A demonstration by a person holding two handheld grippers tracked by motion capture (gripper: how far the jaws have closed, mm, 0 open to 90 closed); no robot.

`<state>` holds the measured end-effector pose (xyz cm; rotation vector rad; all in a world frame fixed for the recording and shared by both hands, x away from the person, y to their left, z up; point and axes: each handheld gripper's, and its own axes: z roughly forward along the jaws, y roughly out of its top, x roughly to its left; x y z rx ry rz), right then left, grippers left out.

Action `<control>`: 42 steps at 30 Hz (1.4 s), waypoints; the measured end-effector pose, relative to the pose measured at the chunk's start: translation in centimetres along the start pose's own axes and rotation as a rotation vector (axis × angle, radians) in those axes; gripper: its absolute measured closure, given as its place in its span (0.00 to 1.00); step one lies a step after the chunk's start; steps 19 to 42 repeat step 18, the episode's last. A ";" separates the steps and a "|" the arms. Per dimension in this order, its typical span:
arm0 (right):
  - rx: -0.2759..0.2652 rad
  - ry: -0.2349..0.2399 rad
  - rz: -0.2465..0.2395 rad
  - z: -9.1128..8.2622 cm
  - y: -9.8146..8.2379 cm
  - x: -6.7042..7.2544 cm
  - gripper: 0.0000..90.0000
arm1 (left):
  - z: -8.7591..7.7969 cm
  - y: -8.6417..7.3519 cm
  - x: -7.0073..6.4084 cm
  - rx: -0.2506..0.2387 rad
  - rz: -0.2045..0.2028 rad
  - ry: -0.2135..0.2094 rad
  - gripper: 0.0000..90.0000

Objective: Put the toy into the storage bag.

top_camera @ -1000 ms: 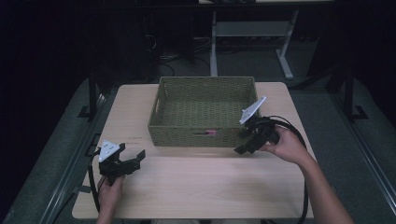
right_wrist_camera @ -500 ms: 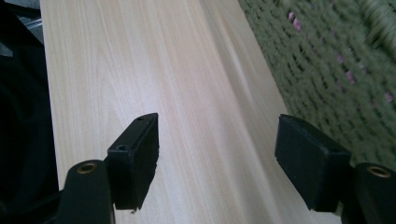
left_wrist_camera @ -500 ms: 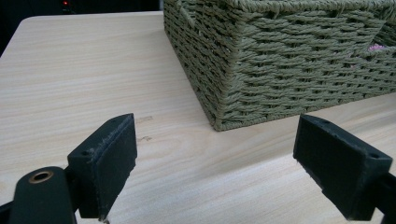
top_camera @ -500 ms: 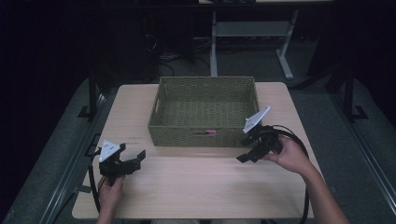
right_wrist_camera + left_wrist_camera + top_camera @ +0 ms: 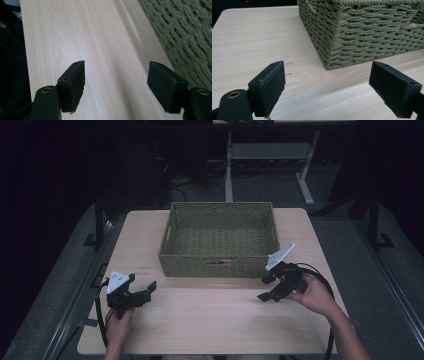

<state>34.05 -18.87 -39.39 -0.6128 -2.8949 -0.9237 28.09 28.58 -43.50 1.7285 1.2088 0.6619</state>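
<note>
Our left tongs (image 5: 141, 290) sit at about seven o'clock, held low in the left hand (image 5: 119, 322), jaws wide apart and empty. Our right tongs (image 5: 266, 287) sit at four o'clock in the right hand (image 5: 316, 295), tilted downward, jaws apart and empty.

A small pink thing (image 5: 226, 262) shows half-hidden behind the basket (image 5: 220, 266) wall.

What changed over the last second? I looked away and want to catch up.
The right gripper drew back from the basket's near wall toward the person and sank to the table, jaws open and empty. The left gripper and basket stayed put.
</note>
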 end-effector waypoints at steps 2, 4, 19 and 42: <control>-0.003 0.001 0.001 0.0 -0.2 0.0 0.33 | 0.0 0.0 0.0 0.000 0.001 0.001 0.14; -0.002 -0.002 0.007 0.1 -0.6 0.1 0.33 | 0.0 0.0 0.0 0.001 0.000 0.001 0.14; -0.028 -0.016 0.037 0.1 -2.2 0.9 0.30 | 0.1 0.0 0.0 -0.002 0.002 0.000 0.14; -0.028 -0.016 0.037 0.1 -2.2 0.9 0.30 | 0.1 0.0 0.0 -0.002 0.002 0.000 0.14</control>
